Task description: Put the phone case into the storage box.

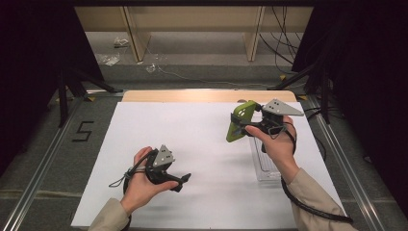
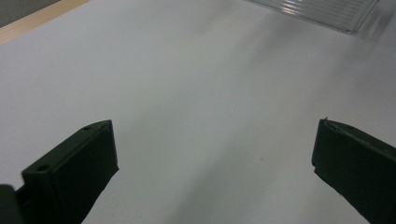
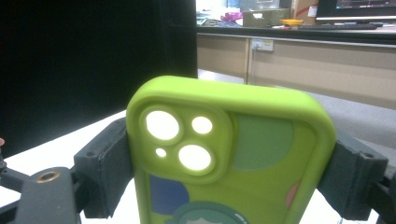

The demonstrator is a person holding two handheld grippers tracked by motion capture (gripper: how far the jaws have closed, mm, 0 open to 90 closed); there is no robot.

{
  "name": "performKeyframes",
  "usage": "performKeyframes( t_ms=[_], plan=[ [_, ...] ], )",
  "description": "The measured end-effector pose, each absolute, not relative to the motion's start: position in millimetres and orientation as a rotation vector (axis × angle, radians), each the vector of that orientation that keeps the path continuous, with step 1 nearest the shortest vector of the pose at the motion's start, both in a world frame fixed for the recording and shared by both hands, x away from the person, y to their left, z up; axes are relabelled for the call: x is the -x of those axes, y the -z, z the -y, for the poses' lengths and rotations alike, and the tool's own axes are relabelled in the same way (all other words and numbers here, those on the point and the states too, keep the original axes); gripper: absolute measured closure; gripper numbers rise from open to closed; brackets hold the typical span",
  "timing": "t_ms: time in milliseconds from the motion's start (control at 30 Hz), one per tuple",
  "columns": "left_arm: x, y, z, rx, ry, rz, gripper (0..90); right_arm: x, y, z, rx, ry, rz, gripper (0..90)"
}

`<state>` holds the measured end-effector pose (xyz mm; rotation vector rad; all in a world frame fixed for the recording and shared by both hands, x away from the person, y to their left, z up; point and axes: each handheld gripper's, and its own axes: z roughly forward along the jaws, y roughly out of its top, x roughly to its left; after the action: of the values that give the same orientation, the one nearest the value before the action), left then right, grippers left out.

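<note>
Beige sleeves, black fingers

Looking like a lab or office test bay: black curtains flanking a white-topped table, loose cables trailing over the floor beyond its far edge, monitors glowing on desks.

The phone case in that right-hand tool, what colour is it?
The phone case is lime green with coloured blobs, blue, darker green and pink; the right gripper view shows it best.
</note>
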<state>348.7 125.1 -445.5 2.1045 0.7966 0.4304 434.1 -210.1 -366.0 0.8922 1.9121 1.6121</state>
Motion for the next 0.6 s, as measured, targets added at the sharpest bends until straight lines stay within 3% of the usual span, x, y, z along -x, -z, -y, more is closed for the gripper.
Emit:
performKeyframes(
  t_ms=[600],
  plan=[
    [-346.7,447.8,-132.0,-2.112,-0.434,-0.807,0.0,-438.4,360.4,224.4,-0.921,-1.601,-1.869,16.6]
  ],
)
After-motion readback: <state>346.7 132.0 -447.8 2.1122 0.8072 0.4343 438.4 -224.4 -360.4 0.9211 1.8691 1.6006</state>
